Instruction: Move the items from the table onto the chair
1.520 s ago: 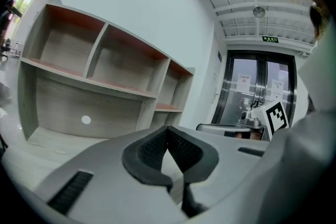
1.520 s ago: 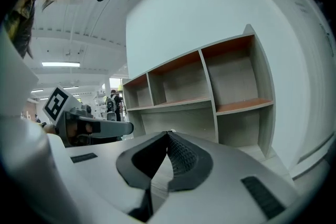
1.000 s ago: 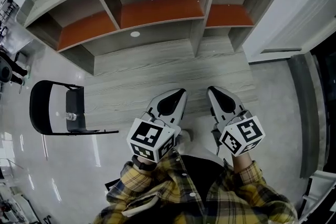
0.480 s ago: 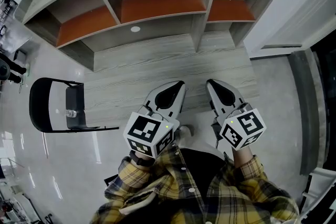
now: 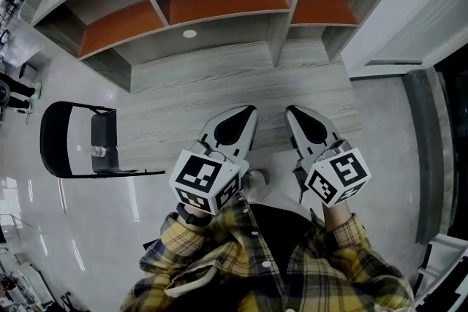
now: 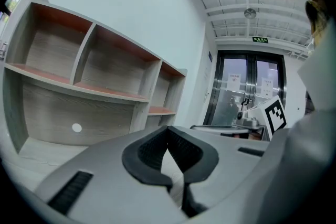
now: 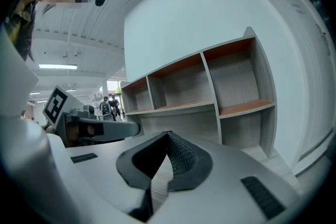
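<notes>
The left gripper (image 5: 245, 113) and the right gripper (image 5: 292, 112) are both shut and hold nothing. They hang side by side over the table (image 5: 197, 84). A small item (image 5: 96, 151) sits on the chair (image 5: 107, 129). The green sign (image 6: 260, 39) is too small to read.

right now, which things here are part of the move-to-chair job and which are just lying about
Job:
table
black chair
small clear bottle, it seems, on the chair seat
left gripper and right gripper, both shut, nothing between the jaws

Just there:
shelf unit on the table
white round disc on its back panel
glass doors
</notes>
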The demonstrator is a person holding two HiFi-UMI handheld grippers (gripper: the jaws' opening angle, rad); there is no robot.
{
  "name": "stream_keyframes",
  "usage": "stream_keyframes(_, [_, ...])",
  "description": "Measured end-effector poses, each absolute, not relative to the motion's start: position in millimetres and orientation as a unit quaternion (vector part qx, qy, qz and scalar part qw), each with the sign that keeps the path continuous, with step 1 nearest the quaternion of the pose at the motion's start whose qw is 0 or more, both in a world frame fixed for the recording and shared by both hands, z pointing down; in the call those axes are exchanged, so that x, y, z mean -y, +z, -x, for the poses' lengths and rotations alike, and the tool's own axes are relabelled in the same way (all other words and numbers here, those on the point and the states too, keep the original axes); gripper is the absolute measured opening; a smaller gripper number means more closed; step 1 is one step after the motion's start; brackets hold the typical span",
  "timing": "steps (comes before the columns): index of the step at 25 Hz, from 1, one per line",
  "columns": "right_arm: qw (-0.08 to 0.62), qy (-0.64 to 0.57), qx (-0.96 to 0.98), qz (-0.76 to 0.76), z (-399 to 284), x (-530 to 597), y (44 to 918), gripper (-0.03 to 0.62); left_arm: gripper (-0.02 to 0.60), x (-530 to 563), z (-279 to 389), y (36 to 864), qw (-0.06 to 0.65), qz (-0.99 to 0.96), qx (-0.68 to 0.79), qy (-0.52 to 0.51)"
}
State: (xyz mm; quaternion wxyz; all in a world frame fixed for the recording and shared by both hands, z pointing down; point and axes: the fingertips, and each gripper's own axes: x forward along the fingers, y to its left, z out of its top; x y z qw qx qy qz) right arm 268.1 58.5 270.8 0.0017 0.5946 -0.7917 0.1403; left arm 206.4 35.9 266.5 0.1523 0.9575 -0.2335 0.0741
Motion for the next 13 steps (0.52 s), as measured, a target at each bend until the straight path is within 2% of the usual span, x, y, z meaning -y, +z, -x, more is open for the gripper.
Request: stream_keyframes(13, [0.004,0.123,0.802,-0.584,-263,-47,265,0.015,0.005,-17,-201,262,0.134,-0.965,0.208,0.085])
